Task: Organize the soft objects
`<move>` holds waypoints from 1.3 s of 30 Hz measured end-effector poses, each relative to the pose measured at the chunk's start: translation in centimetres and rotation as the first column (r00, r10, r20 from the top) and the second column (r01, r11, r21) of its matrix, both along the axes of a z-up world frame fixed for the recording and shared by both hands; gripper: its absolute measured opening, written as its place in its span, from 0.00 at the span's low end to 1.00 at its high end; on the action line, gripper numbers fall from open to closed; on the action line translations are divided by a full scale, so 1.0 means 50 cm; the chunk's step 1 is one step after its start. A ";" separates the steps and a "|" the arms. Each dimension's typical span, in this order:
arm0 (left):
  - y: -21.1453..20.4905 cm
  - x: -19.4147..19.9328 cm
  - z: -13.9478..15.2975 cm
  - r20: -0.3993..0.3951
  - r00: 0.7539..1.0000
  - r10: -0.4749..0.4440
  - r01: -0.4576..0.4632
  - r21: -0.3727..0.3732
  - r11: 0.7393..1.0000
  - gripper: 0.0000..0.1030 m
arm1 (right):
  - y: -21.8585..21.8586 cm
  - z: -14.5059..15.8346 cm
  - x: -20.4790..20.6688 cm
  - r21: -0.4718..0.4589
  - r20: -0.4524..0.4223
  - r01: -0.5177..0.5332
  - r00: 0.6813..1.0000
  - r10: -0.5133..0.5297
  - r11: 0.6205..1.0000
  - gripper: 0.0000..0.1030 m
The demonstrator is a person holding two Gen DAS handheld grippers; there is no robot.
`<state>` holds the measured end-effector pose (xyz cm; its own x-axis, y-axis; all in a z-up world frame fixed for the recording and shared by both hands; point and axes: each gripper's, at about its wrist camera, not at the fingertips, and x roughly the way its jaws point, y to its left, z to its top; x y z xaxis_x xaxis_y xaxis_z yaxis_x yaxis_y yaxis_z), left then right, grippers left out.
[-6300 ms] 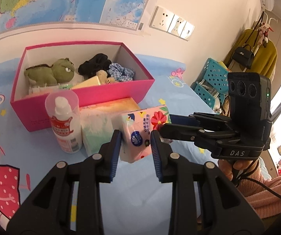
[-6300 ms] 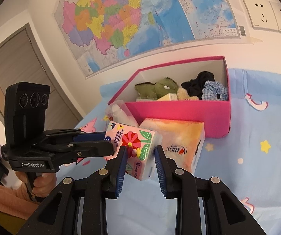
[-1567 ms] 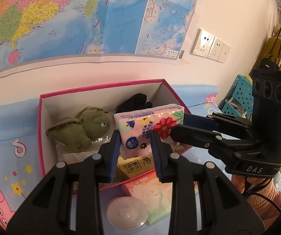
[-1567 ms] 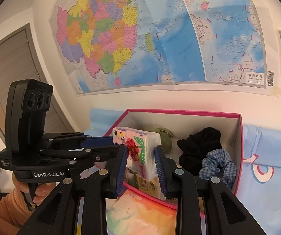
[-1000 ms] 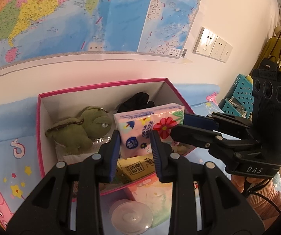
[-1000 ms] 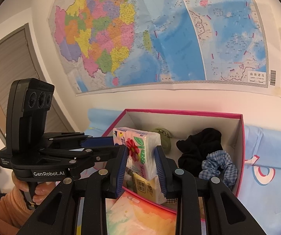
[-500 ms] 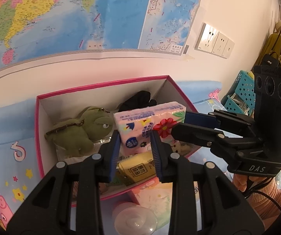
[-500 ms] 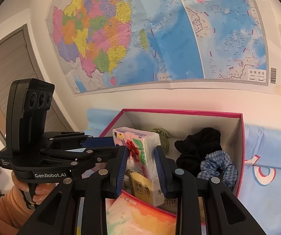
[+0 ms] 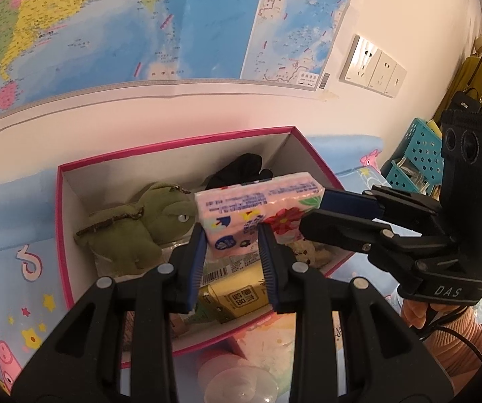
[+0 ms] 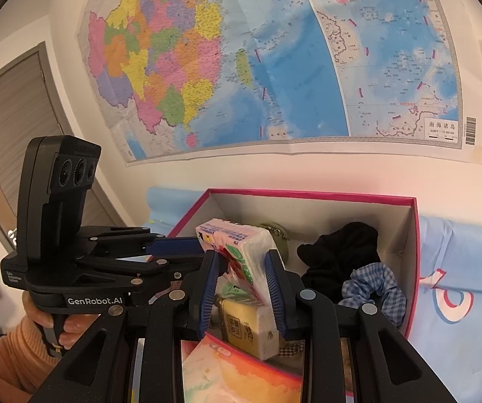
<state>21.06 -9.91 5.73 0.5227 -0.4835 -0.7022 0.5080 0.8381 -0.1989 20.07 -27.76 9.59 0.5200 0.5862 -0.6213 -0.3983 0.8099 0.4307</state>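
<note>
Both grippers hold one pink flowered tissue pack [image 9: 257,208] over the open pink box [image 9: 60,221]. My left gripper [image 9: 231,235] is shut on its near end; my right gripper [image 10: 241,262] is shut on the other end [image 10: 241,252]. The pack is tilted, its top face turned up toward the wall. Inside the box lie a green plush toy [image 9: 133,231], a black cloth [image 9: 241,171], a blue checked scrunchie [image 10: 372,288] and a yellow tissue pack [image 9: 237,292].
An orange tissue pack [image 10: 241,376] and a clear bottle cap [image 9: 241,386] stand on the blue printed sheet in front of the box. The wall with a map [image 9: 140,27] is right behind the box. A teal basket [image 9: 419,158] stands at the right.
Both grippers carried the tissue pack from the sheet up over the box. In the last second it has tipped, its top face turning upward, and moved slightly deeper over the box.
</note>
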 end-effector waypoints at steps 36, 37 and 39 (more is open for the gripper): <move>-0.016 0.028 -0.009 -0.033 0.999 -0.017 0.019 0.064 0.998 0.32 | 0.003 -0.015 0.026 0.015 -0.033 0.010 0.999 -0.010 1.000 0.28; -0.017 0.029 -0.010 -0.036 0.999 -0.016 0.018 0.065 0.998 0.31 | 0.003 -0.016 0.027 0.015 -0.034 0.011 0.999 -0.010 1.000 0.28; -0.018 0.029 -0.010 -0.036 0.999 -0.016 0.019 0.068 0.998 0.32 | 0.002 -0.016 0.028 0.017 -0.037 0.011 0.999 -0.011 1.000 0.28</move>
<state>22.52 -10.79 5.25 0.4884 -0.4429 -0.7518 0.5164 0.8412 -0.1601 21.47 -27.64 8.77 0.5031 0.5910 -0.6305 -0.3728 0.8066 0.4586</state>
